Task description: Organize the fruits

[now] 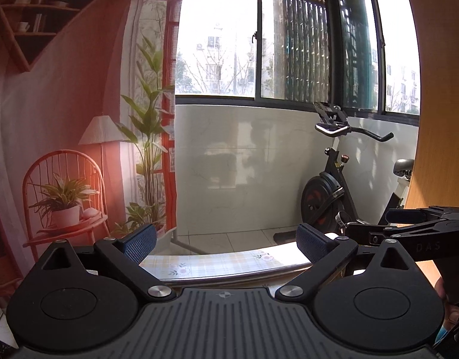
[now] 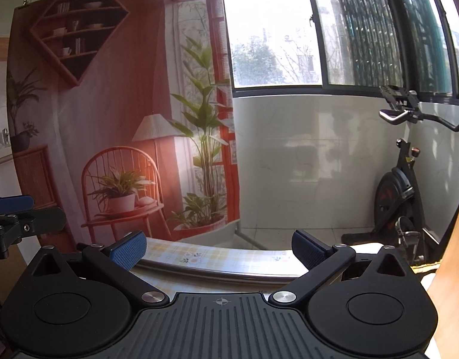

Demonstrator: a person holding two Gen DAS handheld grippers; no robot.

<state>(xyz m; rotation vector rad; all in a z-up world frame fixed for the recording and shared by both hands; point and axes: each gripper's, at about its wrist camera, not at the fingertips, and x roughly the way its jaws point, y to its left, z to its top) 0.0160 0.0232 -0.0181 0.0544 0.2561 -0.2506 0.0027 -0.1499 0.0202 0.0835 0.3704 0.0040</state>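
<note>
Tongs of both hands held level, pointing out over the far edge of the desk (image 1: 217, 264) toward the window wall; left tongs (image 1: 226, 239) spread wide with nothing between the pads, right tongs (image 2: 219, 248) the same, empty. Fruit nowhere in either view, no bowl or basket either, so location of the task's things cannot be told from here. Judged as the very start or an idle pause, no grasp in hand. Next move likely calls for tipping both cameras down to the checked cloth to find the fruit first. Right tongs also show at the right edge of the left view, cut off. Desk surface mostly hidden under the gripper bodies. Printed backdrop (image 2: 109, 104) and exercise bike (image 1: 334, 185) beyond, irrelevant. A fingertip glimpsed low right, blurred.
</note>
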